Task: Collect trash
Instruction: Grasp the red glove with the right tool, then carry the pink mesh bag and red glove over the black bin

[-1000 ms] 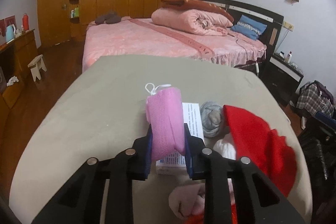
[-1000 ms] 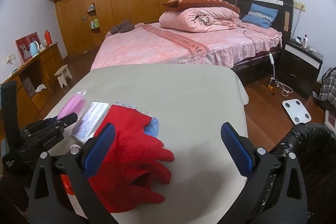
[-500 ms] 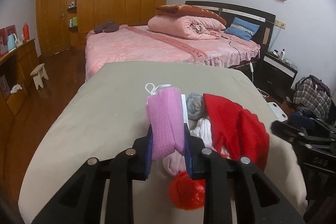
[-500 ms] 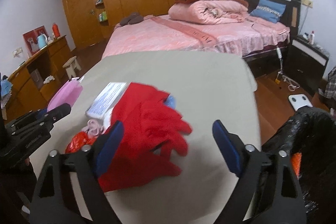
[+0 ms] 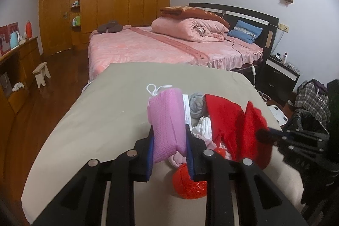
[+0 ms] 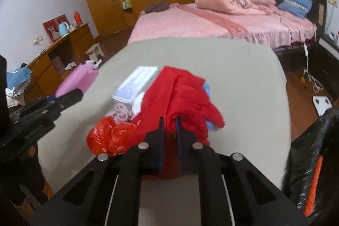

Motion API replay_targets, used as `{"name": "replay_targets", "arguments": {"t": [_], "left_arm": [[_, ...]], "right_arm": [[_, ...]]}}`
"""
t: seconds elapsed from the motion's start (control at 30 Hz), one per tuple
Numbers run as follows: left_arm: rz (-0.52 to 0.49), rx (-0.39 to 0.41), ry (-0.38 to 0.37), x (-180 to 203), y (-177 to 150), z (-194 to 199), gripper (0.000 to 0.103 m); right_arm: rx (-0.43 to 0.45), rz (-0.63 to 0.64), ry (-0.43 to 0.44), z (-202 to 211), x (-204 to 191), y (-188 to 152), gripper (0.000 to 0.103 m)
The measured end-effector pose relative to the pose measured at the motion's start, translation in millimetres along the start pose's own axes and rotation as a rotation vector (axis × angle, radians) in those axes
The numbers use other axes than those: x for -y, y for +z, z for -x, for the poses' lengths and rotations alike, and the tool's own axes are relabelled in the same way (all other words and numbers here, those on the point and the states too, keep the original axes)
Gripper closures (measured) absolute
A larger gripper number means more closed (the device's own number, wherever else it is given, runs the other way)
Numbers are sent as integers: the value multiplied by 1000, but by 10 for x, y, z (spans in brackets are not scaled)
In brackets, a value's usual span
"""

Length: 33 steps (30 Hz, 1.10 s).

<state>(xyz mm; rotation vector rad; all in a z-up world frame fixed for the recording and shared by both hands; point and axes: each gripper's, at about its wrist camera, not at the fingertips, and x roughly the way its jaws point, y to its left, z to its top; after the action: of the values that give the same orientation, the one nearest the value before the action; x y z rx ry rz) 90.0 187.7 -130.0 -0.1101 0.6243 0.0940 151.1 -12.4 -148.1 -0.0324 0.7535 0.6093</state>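
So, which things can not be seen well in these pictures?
- White box: right view, print too small and blurred; red cloth covers one end.
- Blue item: right view, mostly under the red cloth.
- Trash bag: right view, cut by the edge; inside hidden.
- Pink cloth: left view, lower end hidden between the left gripper fingers.

Counter (image 6: 243,82): stood before the bed (image 6: 211,20).
Pile: cloth (image 6: 182,99) lay on the counter, box (image 6: 137,83) behind-left, crumpled bag (image 6: 108,137) front-left.
Trash bag (image 6: 313,154): right of the counter.
Stool (image 5: 41,73): on the floor, left.
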Motion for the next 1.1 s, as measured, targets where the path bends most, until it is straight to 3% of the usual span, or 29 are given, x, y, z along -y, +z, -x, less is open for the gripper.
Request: {"name": "replay_targets", "arguments": {"t": [0.67, 1.1], "left_arm": [[-43, 84, -79, 470, 276, 373, 78], [-87, 127, -158, 1017, 455, 496, 78]], "right_arm": [[171, -36, -43, 1007, 255, 272, 94], [247, -70, -115, 1493, 517, 241, 94]]}}
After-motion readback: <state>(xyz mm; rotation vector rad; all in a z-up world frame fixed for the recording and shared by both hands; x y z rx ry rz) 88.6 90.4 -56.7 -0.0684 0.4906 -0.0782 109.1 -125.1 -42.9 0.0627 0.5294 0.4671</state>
